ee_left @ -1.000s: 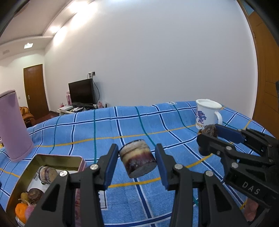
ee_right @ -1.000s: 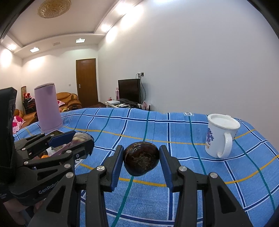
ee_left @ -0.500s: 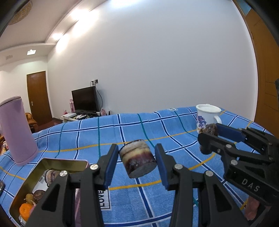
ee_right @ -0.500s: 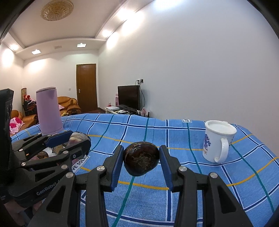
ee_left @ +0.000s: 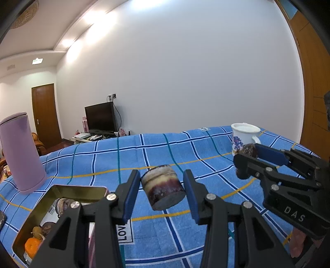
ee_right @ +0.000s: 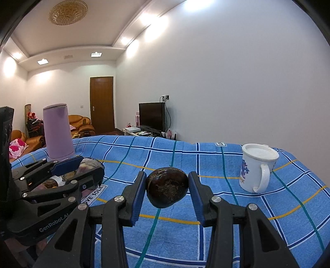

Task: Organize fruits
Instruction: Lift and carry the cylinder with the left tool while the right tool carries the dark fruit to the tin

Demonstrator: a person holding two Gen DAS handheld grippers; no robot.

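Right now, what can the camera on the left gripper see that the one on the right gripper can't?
Only the left wrist view looks into the open tin, with an orange fruit and other pieces inside. Only the right wrist view shows the sofa and a ceiling medallion. Both show the purple tumbler, the white mug, the blue checked cloth, the left gripper shut on a striped cylinder, and the right gripper shut on a dark round fruit.

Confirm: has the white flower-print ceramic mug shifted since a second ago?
No. The white ceramic mug stands just right of the same teal stripe on the blue checked cloth.
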